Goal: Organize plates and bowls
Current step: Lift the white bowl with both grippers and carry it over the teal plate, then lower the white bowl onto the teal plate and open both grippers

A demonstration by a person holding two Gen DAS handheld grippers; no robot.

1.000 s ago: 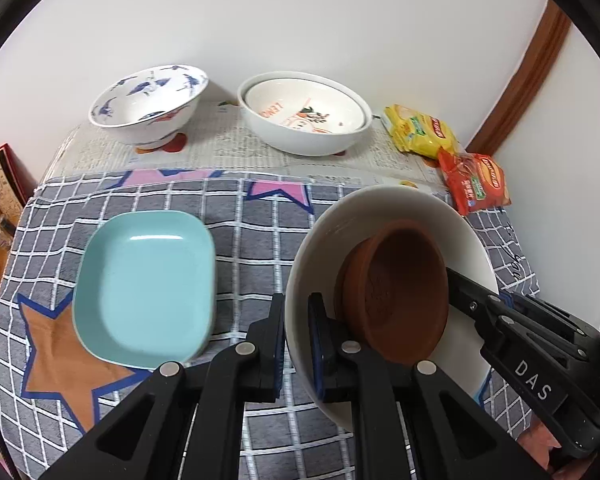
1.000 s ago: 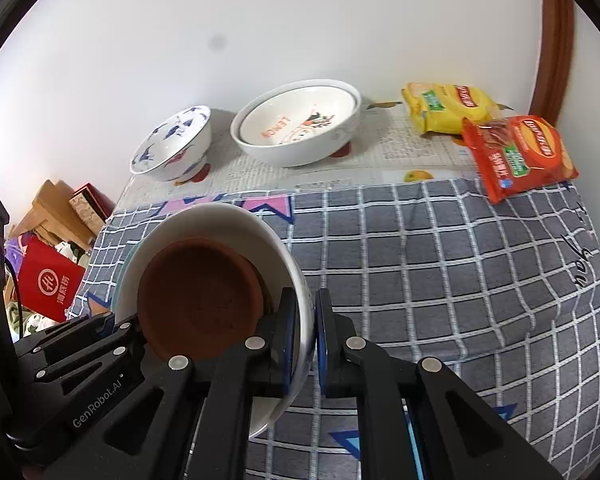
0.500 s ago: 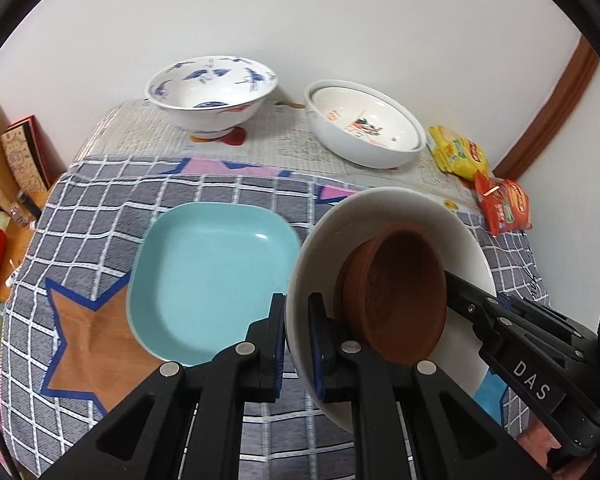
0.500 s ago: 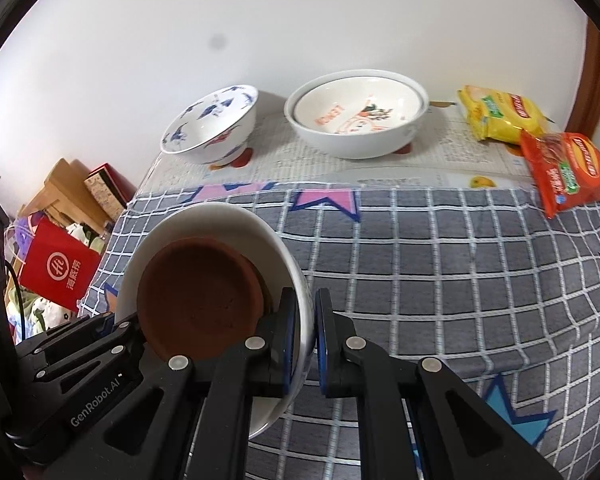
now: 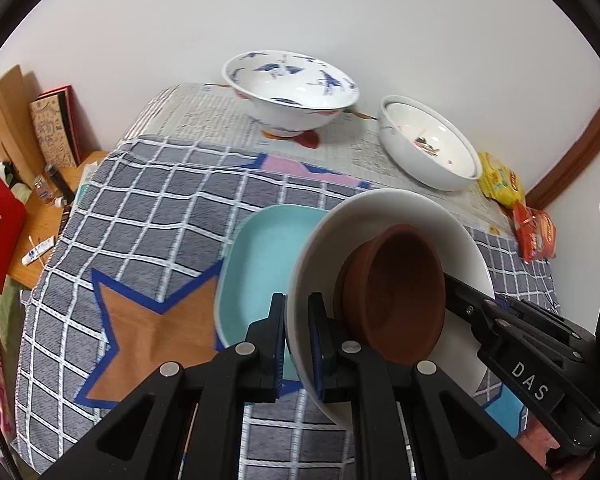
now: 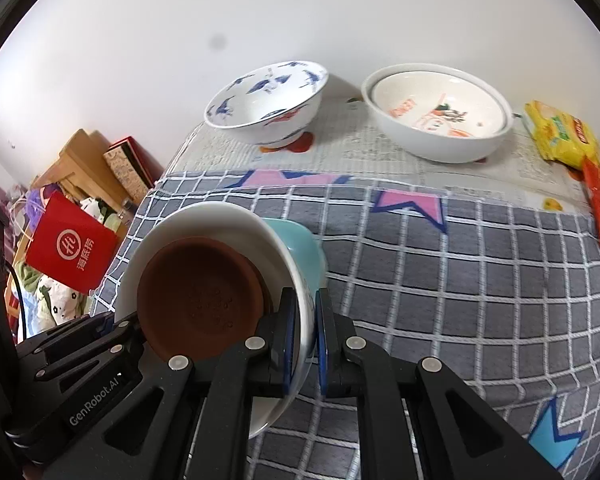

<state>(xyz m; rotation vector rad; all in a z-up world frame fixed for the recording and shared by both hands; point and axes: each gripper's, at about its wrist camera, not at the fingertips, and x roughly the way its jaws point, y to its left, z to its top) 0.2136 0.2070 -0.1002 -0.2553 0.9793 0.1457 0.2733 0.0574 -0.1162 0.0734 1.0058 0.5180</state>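
Above the teal plate [image 5: 256, 276], left gripper [image 5: 297, 344] and right gripper [image 6: 305, 340] each pinch opposite rims of the white bowl [image 5: 384, 212], brown dish [image 5: 404, 300] inside.

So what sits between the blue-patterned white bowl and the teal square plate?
Only newspaper and checked cloth between the blue-patterned bowl and teal plate, seen in the left wrist view.
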